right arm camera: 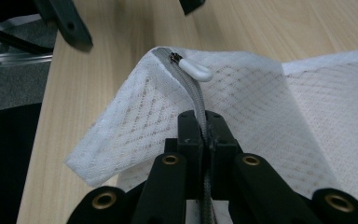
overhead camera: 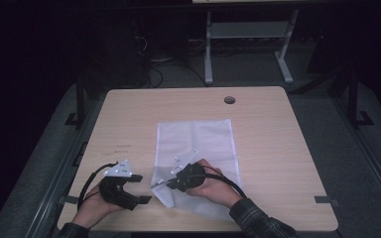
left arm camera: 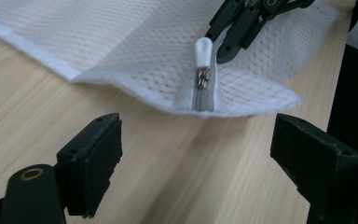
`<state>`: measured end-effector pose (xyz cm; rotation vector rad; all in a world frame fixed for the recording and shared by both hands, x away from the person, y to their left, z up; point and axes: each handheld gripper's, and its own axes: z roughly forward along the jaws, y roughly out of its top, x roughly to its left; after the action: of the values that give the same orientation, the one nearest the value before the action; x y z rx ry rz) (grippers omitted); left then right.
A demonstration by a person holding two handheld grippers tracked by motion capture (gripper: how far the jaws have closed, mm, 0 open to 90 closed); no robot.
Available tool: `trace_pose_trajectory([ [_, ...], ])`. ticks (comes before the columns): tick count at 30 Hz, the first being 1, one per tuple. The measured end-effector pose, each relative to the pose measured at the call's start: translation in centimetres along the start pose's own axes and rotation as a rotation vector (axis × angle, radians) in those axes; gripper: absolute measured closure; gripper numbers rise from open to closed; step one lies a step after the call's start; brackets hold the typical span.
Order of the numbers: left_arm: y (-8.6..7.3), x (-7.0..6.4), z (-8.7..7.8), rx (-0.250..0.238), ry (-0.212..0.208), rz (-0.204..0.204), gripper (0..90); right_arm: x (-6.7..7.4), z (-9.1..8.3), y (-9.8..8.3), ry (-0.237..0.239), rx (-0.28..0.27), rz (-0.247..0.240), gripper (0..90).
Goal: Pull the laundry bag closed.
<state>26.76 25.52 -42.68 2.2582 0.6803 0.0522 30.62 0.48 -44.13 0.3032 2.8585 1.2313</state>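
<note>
White mesh, a flat zippered laundry bag [overhead camera: 198, 148], lies on the light wooden table [overhead camera: 278, 148], a little toward the person's side of its middle. Its long axis runs from the near edge toward the far edge where a round cable hole [overhead camera: 229, 100] sits, and the far part lies smooth and flat. The near left corner is lifted off the wood and folded up.

Along that raised edge runs a grey zipper [right arm camera: 192, 91], with a white teardrop pull [left arm camera: 203, 48] hanging from the metal slider near the corner. In the left gripper view the zipper stands almost upright, its end pointing down at the table.

The right gripper [overhead camera: 166, 184], held in the person's right hand [overhead camera: 211, 187] over the near part of the bag, has its jaws pressed together on the zipper tape a short way behind the pull; the right gripper view shows the grey tape running straight between the two black pads [right arm camera: 191, 135].

The left gripper [overhead camera: 140, 188] sits on the bare table just left of the bag, in the left hand [overhead camera: 96, 206]. Its jaws are spread wide, holding nothing, and aimed at the lifted corner, near it but not touching
</note>
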Motion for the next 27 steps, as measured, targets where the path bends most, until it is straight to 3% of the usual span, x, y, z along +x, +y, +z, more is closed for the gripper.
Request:
trace_pose_trajectory([
  [7, 1.0, -0.4, 1.5, 0.020, -0.001, 0.024, 24.2, 0.2, -0.5, 0.2, 0.007, -0.019, 0.002, 86.1],
  [10, 1.1, -0.2, 1.5, 0.021, 0.007, 0.036, 34.4, 0.2, -0.6, 0.3, 0.008, -0.027, 0.003, 86.1],
  [14, 1.0, 0.1, 1.2, 0.007, -0.005, 0.045, 55.1, 0.3, -0.8, 0.3, 0.013, -0.028, 0.004, 86.1],
  [17, 1.0, 0.2, 1.1, 0.009, -0.008, 0.051, 64.0, 0.3, -0.8, 0.3, 0.015, -0.033, 0.005, 86.1],
  [18, 1.0, 0.2, 1.1, 0.011, -0.010, 0.056, 64.0, 0.3, -0.8, 0.3, 0.017, -0.033, 0.004, 86.1],
  [22, 1.1, 0.0, 1.0, 0.013, -0.006, 0.090, 77.7, 0.5, -0.8, 0.3, 0.030, -0.027, 0.002, 86.0],
  [27, 1.3, -0.1, 0.9, 0.020, -0.012, 0.115, 81.7, 0.6, -0.7, 0.2, 0.044, -0.016, -0.008, 85.3],
])
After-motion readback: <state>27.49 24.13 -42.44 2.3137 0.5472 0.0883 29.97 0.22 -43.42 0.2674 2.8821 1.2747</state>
